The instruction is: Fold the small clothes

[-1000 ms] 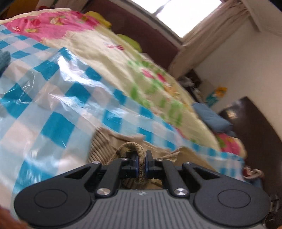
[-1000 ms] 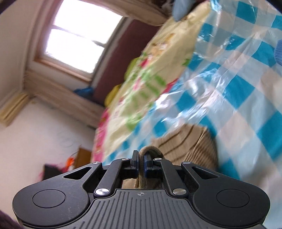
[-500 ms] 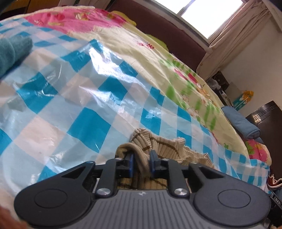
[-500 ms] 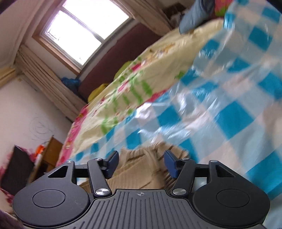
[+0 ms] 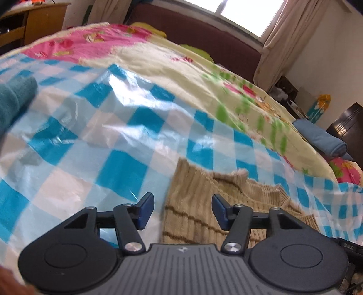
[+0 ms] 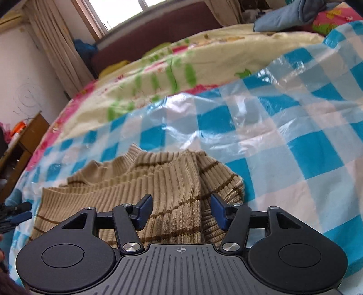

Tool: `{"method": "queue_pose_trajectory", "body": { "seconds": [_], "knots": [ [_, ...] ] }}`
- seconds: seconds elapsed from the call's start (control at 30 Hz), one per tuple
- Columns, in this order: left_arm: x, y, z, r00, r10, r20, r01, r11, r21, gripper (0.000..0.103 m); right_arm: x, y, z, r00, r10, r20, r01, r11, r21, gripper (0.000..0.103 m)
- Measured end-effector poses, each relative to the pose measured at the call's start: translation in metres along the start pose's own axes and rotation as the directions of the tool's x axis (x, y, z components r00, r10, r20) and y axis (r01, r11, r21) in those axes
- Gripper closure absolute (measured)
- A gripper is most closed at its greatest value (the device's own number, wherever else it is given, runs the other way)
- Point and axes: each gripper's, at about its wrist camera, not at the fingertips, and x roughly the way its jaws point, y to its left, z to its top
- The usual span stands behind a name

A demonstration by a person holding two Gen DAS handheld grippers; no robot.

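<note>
Two wrist views, one garment: a tan ribbed sweater with thin brown stripes, lying on a blue-and-white checked plastic sheet spread over a flowered bedspread.

Left wrist view only: a teal knitted item at the far left edge of the sheet, well apart from the sweater; a wooden desk in the top left corner. The sweater here is seen only in part, its near left edge running up between the fingers.

Right wrist view only: most of the sweater's width, with a rumpled, bunched fold toward its right end. At the left edge of this view, dark fingertips with a blue pad show beside the sweater's left end, most likely the other gripper's.

Left gripper: jaws have just been opening and stand apart. The sweater's edge lies below and between the pads; neither pad presses on cloth. The left finger sits over bare sheet, the right finger over knit.

Right gripper: jaws apart, having just been closing from a wider gap. Sweater lies beneath and ahead of both fingers; neither pad presses it, nothing held.
</note>
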Motion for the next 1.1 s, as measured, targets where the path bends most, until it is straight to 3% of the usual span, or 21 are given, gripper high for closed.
{"method": "queue_pose_trajectory", "body": {
  "seconds": [0.03, 0.1, 0.2, 0.3, 0.43, 0.6, 0.73, 0.97, 1.1],
  "knots": [
    [0.004, -0.001, -0.002, 1.000, 0.000, -0.009, 0.000, 1.000, 0.003, 0.043, 0.001, 0.000, 0.000, 1.000, -0.009, -0.004, 0.009, 1.000, -0.001, 0.087],
    [0.013, -0.005, -0.007, 0.999, 0.031, -0.037, -0.029, 0.999, 0.032, 0.048, -0.001, 0.000, 0.001, 1.000, -0.012, -0.001, 0.012, 1.000, 0.003, 0.094],
    [0.019, -0.010, -0.010, 0.998, 0.040, -0.051, -0.036, 0.997, 0.061, 0.072, -0.018, -0.005, 0.006, 0.999, 0.012, 0.047, -0.014, 0.999, 0.038, 0.096],
    [0.013, -0.014, -0.008, 1.000, 0.002, -0.026, 0.000, 0.998, 0.058, 0.080, -0.039, -0.010, 0.010, 0.994, 0.037, 0.100, -0.044, 0.997, 0.062, 0.097],
    [0.012, -0.018, -0.005, 1.000, 0.007, 0.015, -0.008, 0.997, 0.075, 0.084, -0.052, -0.022, 0.011, 0.985, 0.038, 0.169, -0.058, 0.992, 0.112, 0.097],
    [0.037, -0.005, -0.009, 0.997, 0.080, -0.012, -0.079, 0.995, 0.069, 0.084, -0.012, -0.035, -0.002, 0.990, -0.101, 0.101, 0.091, 0.991, 0.102, 0.098],
    [0.026, -0.005, -0.007, 0.997, 0.078, 0.008, -0.078, 0.994, 0.081, 0.085, -0.013, -0.027, -0.009, 0.986, -0.116, 0.118, 0.112, 0.993, 0.041, 0.098],
    [0.011, -0.006, 0.008, 0.995, 0.075, 0.061, -0.080, 0.993, 0.086, 0.086, -0.030, -0.017, 0.006, 0.981, -0.079, 0.178, 0.076, 0.997, 0.024, 0.098],
    [0.007, 0.000, 0.005, 0.995, 0.084, 0.053, -0.087, 0.995, 0.049, 0.086, -0.004, -0.023, 0.002, 0.988, -0.140, 0.060, 0.138, 0.990, 0.031, 0.092]
  ]
}}
